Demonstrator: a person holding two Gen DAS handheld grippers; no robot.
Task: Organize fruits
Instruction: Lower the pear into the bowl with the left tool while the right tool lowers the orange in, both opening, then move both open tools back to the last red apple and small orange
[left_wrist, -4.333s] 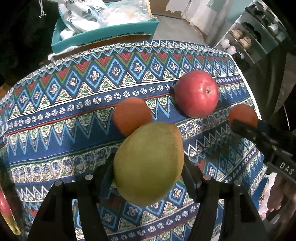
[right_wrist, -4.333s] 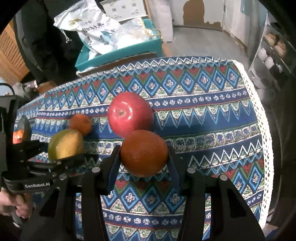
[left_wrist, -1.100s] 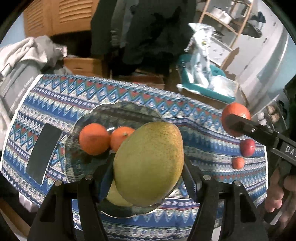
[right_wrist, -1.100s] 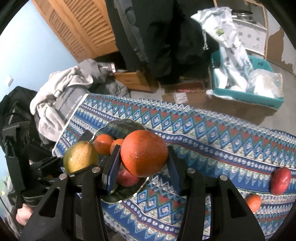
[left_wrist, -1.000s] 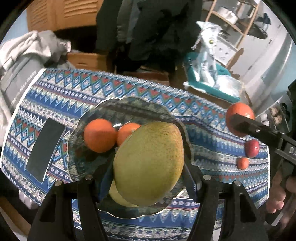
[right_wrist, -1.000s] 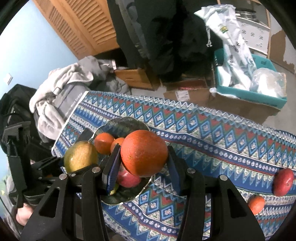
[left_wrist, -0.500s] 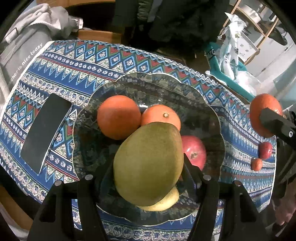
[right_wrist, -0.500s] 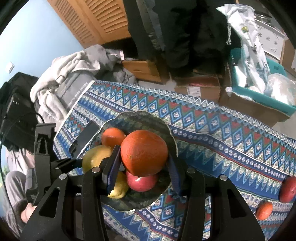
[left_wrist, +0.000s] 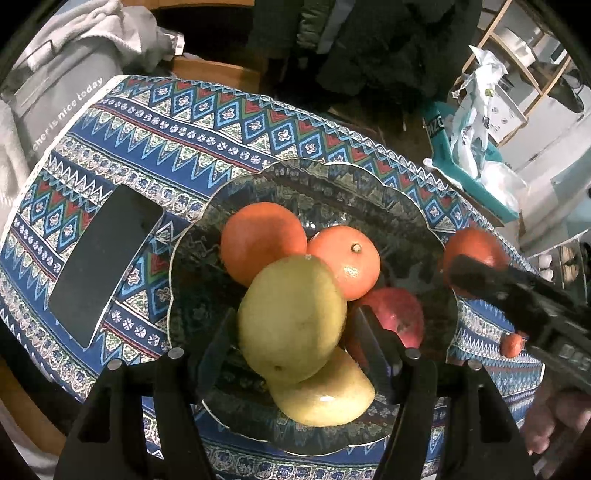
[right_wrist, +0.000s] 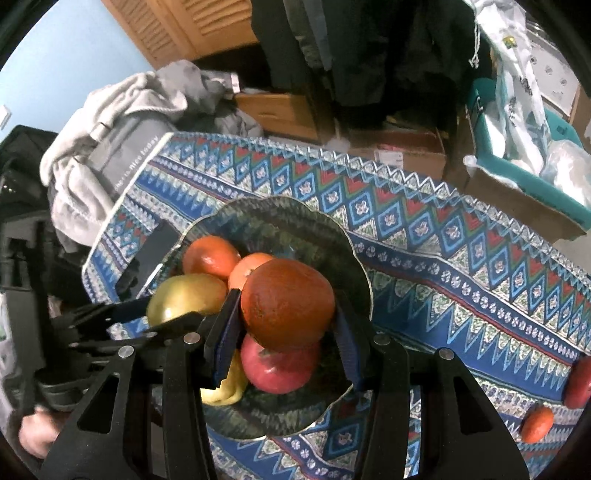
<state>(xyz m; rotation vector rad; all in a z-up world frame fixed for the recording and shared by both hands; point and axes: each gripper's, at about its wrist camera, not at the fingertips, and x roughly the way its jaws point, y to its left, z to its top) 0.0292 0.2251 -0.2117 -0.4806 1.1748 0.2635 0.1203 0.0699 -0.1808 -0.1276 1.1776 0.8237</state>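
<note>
My left gripper (left_wrist: 293, 332) is shut on a yellow-green mango (left_wrist: 291, 317), held just above a dark glass plate (left_wrist: 332, 177) with a scalloped rim. Two oranges (left_wrist: 264, 240) (left_wrist: 345, 262), a red apple (left_wrist: 397, 317) and a second yellow mango (left_wrist: 325, 395) lie in that plate. My right gripper (right_wrist: 286, 321) is shut on a dark orange (right_wrist: 288, 302), over the plate's (right_wrist: 295, 225) near side, above the red apple (right_wrist: 279, 369). The left gripper's mango (right_wrist: 188, 295) shows beside it on the left.
A black phone (left_wrist: 103, 258) lies left of the plate on the patterned tablecloth (left_wrist: 207, 122). A red apple (right_wrist: 578, 380) and a small orange (right_wrist: 537, 422) sit at the cloth's far right. Grey clothes (right_wrist: 110, 122), boxes and a teal bin (right_wrist: 517, 162) stand beyond the table.
Both grippers have sunk toward the plate, which now fills more of each view. The right gripper with its orange has moved in over the plate. Both grips are unchanged.
</note>
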